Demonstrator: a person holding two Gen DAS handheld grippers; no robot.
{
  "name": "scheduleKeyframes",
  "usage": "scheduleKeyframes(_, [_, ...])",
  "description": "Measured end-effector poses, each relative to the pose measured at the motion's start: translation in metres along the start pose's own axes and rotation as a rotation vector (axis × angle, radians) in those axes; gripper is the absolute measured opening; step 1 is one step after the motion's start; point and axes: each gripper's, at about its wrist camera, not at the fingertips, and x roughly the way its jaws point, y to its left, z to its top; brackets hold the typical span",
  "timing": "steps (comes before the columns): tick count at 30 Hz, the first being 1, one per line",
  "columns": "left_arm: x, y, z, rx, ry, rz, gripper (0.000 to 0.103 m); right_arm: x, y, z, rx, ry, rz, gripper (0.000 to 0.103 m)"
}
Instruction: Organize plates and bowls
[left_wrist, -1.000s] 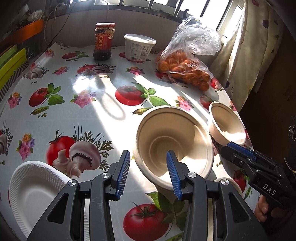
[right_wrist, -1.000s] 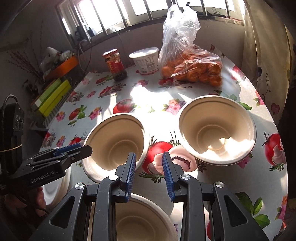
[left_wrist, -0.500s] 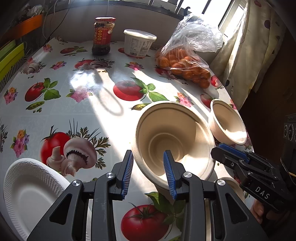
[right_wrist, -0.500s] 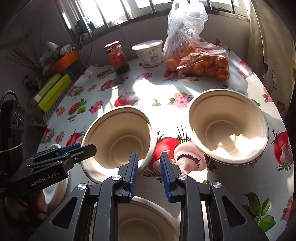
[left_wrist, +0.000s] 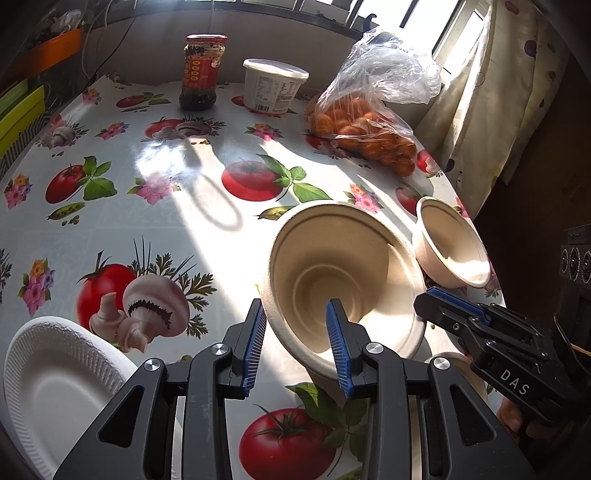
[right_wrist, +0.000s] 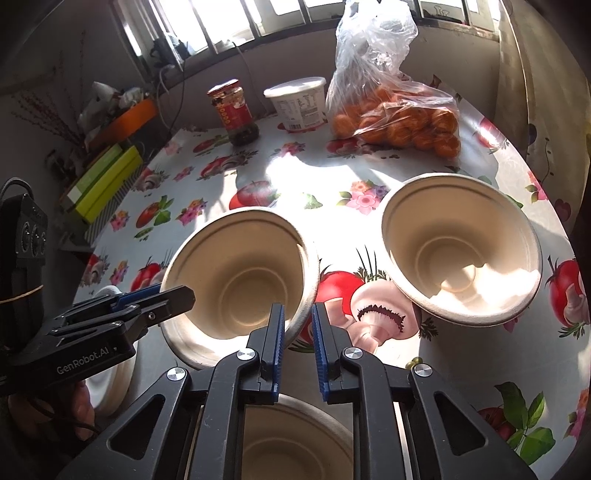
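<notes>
Since a second ago both pairs of jaws have narrowed onto the tilted bowl (left_wrist: 343, 280). Left gripper (left_wrist: 297, 343) straddles its near rim, pads close but contact unclear. Right gripper (right_wrist: 298, 347) pinches its right rim. The bowl's mouth tips toward the cameras, beside a second bowl (right_wrist: 461, 251) on the table (left_wrist: 166, 206).

- Tilted bowl (right_wrist: 240, 284): beige pulp, ribbed base, empty; mouth tipped toward the cameras, mid-table, near rim pinched in blue pads.
- Right bowl (right_wrist: 461, 251): same type, upright, empty, sunlit inside; near the table's right edge, apart from the tilted one.
- Near bowl (right_wrist: 295, 439): same type, upright, at the near edge, mostly hidden.
- Plate (left_wrist: 55, 391): white foam, textured rim, empty, near-left edge.
</notes>
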Motion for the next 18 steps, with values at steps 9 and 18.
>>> scheduleKeyframes(9, [-0.004, -0.001, -0.001, 0.003, -0.008, -0.005, 0.035, -0.004, -0.002, -0.003, 0.025, -0.017, 0.015, 0.015])
scheduleKeyframes(18, [-0.011, -0.006, -0.003, 0.015, -0.019, -0.007, 0.035, -0.012, -0.002, -0.007, 0.040, -0.036, 0.017, 0.015])
